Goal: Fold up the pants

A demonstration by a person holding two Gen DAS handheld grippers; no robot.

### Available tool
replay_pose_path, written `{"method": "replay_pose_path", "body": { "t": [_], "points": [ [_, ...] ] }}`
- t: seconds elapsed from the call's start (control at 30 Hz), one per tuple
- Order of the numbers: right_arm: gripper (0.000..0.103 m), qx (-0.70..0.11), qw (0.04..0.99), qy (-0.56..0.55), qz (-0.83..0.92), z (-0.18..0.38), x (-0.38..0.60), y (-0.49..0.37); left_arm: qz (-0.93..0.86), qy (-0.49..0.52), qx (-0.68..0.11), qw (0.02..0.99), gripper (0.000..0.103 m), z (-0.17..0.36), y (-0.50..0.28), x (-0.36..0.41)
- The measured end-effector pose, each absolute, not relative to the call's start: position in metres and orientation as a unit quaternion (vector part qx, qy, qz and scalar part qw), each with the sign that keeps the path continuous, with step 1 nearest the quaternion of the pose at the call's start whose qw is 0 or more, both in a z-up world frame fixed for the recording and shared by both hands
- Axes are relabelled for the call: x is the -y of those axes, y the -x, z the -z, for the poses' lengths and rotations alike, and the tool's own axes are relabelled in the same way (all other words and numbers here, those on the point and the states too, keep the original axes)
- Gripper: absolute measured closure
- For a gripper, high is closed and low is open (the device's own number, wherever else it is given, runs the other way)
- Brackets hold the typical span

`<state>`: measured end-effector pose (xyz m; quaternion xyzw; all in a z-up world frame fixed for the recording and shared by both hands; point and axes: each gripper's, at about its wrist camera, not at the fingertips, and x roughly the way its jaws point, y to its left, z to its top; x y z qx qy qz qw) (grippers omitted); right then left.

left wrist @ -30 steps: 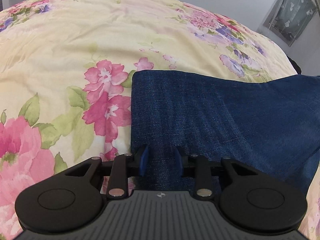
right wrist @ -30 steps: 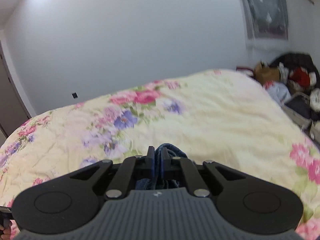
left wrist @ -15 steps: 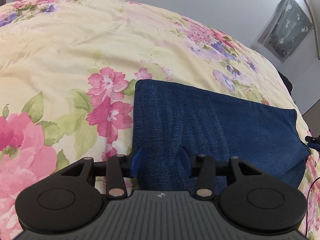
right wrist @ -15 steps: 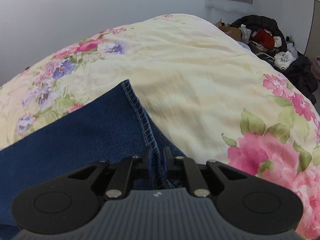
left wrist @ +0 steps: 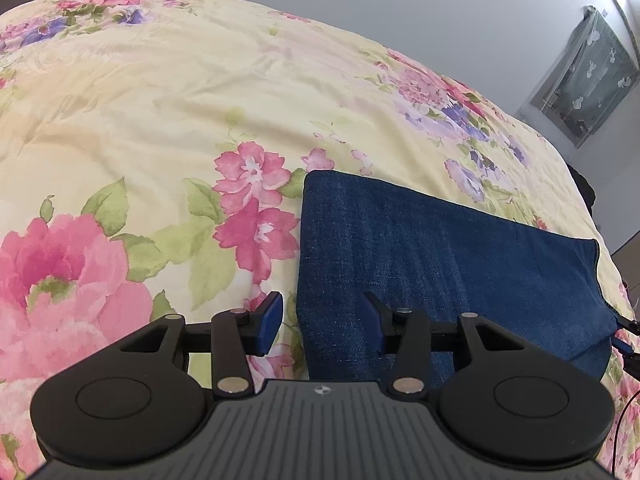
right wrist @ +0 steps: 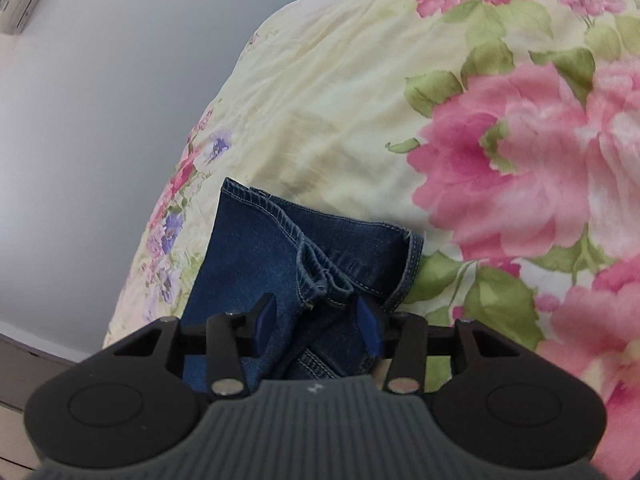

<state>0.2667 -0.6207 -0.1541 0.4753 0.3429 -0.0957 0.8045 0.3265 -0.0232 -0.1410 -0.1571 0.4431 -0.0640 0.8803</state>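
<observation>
Dark blue denim pants [left wrist: 440, 264] lie folded flat on a floral bedspread [left wrist: 160, 120]. In the left wrist view my left gripper [left wrist: 322, 318] is open over the near left corner of the fold, one finger over the bedspread, the other over the denim. In the right wrist view the pants [right wrist: 260, 256] show their stitched hems and seams. My right gripper [right wrist: 316, 318] is open just above that end, holding nothing.
The cream bedspread [right wrist: 340, 100] with pink flowers spreads around the pants. A grey wall [left wrist: 400, 8] stands behind the bed, with a hanging cloth [left wrist: 580, 92] at the far right. The right gripper's tip [left wrist: 628, 340] shows at the pants' right edge.
Both grippers have opened and let go of the denim. The pants were laid down onto the bed and now lie flat. The right gripper swung round over the hem end.
</observation>
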Motion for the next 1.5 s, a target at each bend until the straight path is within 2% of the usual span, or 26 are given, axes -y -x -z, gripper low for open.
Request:
{"method": "replay_pose_path", "body": {
  "t": [0.03,0.13,0.2,0.4,0.5,0.57,0.6,0.7,0.83,0.93,1.03,1.17,1.3,1.37,1.5],
  "points": [
    [0.072,-0.342,0.804,-0.475,0.100,0.155,0.620,-0.267,0.061,0.156,-0.443,0.881,0.051,0.141,-0.327,0.023],
    [0.078,-0.338,0.804,-0.478,0.102,0.153,0.620,-0.265,0.053,0.157,-0.443,0.881,0.051,0.142,-0.327,0.022],
    [0.079,-0.337,0.807,-0.476,0.096,0.149,0.620,-0.264,0.050,0.158,-0.442,0.882,0.051,0.142,-0.327,0.021],
    [0.077,-0.339,0.797,-0.490,0.096,0.148,0.622,-0.265,0.049,0.151,-0.442,0.883,0.051,0.134,-0.325,0.017],
    [0.069,-0.346,0.786,-0.504,0.093,0.159,0.619,-0.270,0.051,0.139,-0.454,0.879,0.051,0.128,-0.327,0.016],
    [0.070,-0.347,0.787,-0.498,0.107,0.165,0.615,-0.274,0.053,0.121,-0.458,0.879,0.051,0.121,-0.329,0.016],
    [0.073,-0.347,0.789,-0.493,0.116,0.166,0.614,-0.276,0.053,0.112,-0.460,0.879,0.051,0.116,-0.329,0.016],
    [0.100,-0.331,0.815,-0.461,0.114,0.150,0.607,-0.282,0.062,0.083,-0.460,0.882,0.051,0.099,-0.330,0.014],
    [0.103,-0.305,0.892,-0.320,0.092,0.110,0.582,-0.295,0.074,0.034,-0.468,0.880,0.051,0.083,-0.332,0.013],
    [0.103,-0.370,0.870,-0.298,0.134,0.138,0.585,-0.309,0.083,0.011,-0.482,0.872,0.051,0.080,-0.332,0.012],
    [0.100,-0.386,0.867,-0.281,0.143,0.161,0.583,-0.308,0.094,-0.010,-0.493,0.865,0.051,0.078,-0.331,0.014],
    [0.092,-0.398,0.876,-0.226,0.151,0.145,0.574,-0.306,0.110,-0.011,-0.497,0.861,0.051,0.078,-0.328,0.016],
    [0.085,-0.404,0.888,-0.120,0.182,0.118,0.557,-0.303,0.124,-0.001,-0.497,0.859,0.053,0.087,-0.327,0.025],
    [0.085,-0.393,0.896,-0.065,0.197,0.106,0.548,-0.299,0.129,-0.006,-0.493,0.861,0.053,0.092,-0.328,0.033],
    [0.084,-0.345,0.926,-0.038,0.144,0.091,0.534,-0.294,0.142,-0.020,-0.497,0.856,0.057,0.106,-0.332,0.053]
  ]
}}
